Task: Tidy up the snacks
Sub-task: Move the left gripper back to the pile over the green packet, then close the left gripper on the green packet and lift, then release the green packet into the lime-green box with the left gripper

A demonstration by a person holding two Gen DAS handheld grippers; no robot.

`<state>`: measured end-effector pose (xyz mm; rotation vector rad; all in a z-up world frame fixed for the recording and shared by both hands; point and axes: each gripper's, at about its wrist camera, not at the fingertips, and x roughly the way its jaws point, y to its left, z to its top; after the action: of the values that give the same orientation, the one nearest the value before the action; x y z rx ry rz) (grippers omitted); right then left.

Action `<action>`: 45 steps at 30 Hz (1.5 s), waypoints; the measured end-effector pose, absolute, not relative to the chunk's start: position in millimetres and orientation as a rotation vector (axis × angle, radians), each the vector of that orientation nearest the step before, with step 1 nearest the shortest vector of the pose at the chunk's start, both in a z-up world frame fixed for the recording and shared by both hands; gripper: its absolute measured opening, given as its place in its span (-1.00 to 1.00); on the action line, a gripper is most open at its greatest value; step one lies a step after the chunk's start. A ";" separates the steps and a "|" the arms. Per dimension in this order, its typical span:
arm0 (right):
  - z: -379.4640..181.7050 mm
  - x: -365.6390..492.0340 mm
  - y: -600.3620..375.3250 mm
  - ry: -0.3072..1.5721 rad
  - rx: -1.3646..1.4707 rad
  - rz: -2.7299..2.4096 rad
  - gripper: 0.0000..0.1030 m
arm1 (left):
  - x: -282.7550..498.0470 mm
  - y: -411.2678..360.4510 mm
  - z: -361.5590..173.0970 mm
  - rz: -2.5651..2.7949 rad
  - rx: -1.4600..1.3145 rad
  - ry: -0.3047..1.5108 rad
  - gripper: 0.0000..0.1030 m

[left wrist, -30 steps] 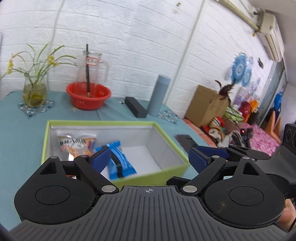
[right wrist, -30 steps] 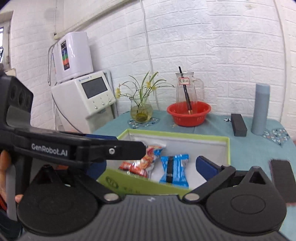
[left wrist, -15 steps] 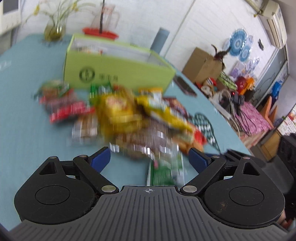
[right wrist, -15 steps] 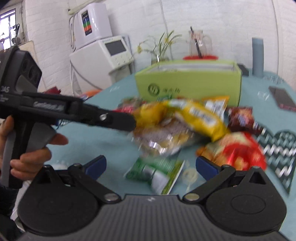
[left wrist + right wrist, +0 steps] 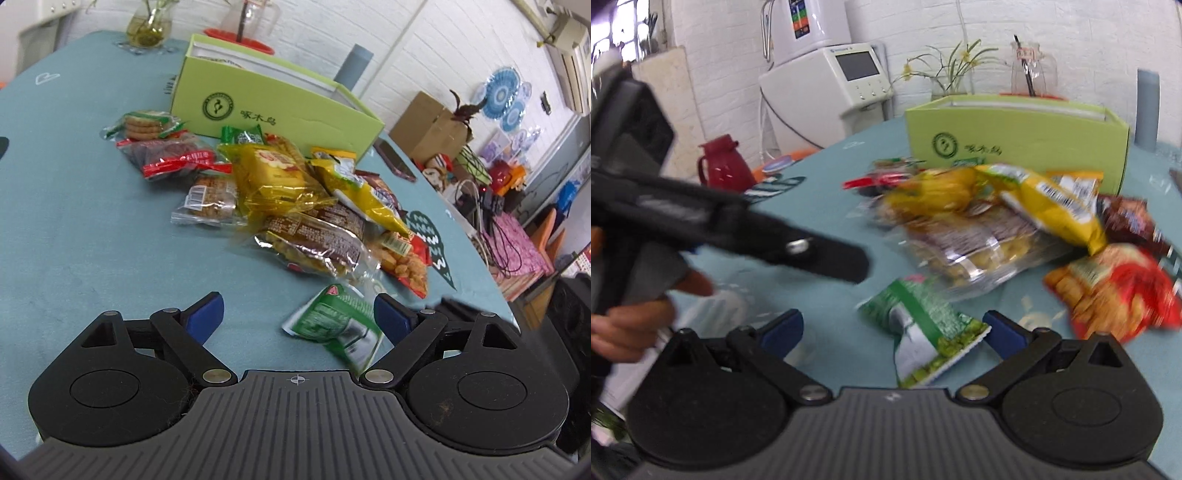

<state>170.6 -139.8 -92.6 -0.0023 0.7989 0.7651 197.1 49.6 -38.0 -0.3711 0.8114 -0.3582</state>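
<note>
- Both views are bright and evenly lit, with only soft, faint shadows under the snack packets on the teal tablecloth (image 5: pixel 74 221).
- In the right wrist view, a window (image 5: pixel 624 37) at the upper left is blown out to white.
- Glare glints off the clear wrapper of the brown-labelled packet (image 5: pixel 317 240).
- The left wrist view is mostly sharp; the right wrist view is smeared, especially the red chip bag (image 5: pixel 1115 291).
- Fisheye curvature bends the white brick wall (image 5: pixel 424 55), and the frame corners go dark.
</note>
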 end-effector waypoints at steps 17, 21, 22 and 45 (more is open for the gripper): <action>-111.8 166.5 -118.3 0.721 -0.193 0.622 0.99 | 192.4 22.2 -50.2 -0.412 -0.355 0.844 0.50; -111.5 167.9 -118.7 0.729 -0.215 0.615 0.99 | 189.3 18.8 -50.5 -0.403 -0.342 0.837 0.50; -108.5 170.1 -117.8 0.757 -0.215 0.592 0.99 | 188.3 19.7 -50.5 -0.402 -0.339 0.837 0.50; -66.9 156.8 -134.7 0.687 -0.079 0.687 0.08 | 180.7 14.1 -20.0 -0.492 -0.385 0.772 -0.77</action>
<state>156.8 -134.7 -66.9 -0.0794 0.6866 0.6875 180.7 14.1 -20.0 -0.3850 0.7717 -0.4917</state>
